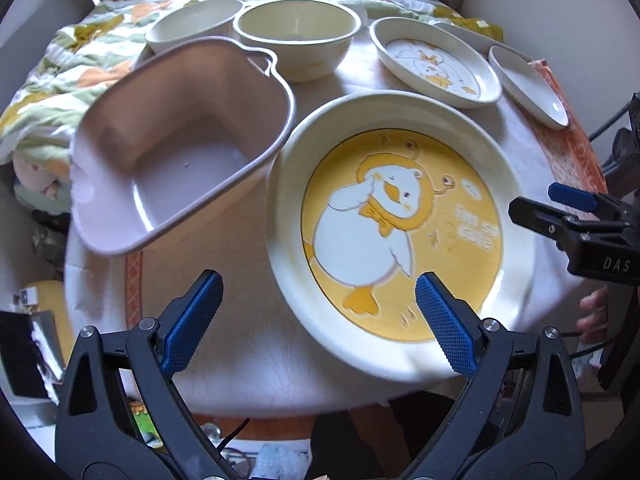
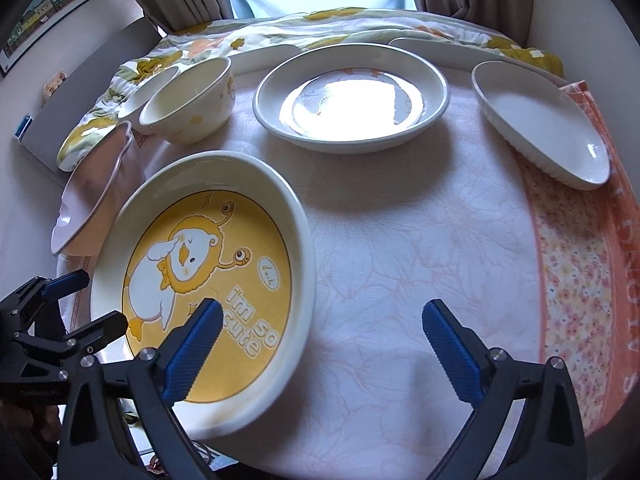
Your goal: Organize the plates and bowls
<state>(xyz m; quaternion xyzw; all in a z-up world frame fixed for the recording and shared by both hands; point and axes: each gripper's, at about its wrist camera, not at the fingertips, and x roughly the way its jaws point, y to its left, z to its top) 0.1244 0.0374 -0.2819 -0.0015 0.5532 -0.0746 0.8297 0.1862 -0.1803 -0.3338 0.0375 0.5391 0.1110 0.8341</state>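
Observation:
A large cream plate with a yellow duck picture lies at the table's near edge; it also shows in the right wrist view. A pink squarish bowl sits to its left. Two cream bowls stand behind. A smaller duck plate and a white oval dish lie at the back right. My left gripper is open and empty, hovering at the big plate's near left rim. My right gripper is open and empty, just right of that plate.
The table has a pale pink cloth with an orange floral border. A flowered quilt lies bunched behind the dishes. The right gripper shows at the right edge of the left wrist view.

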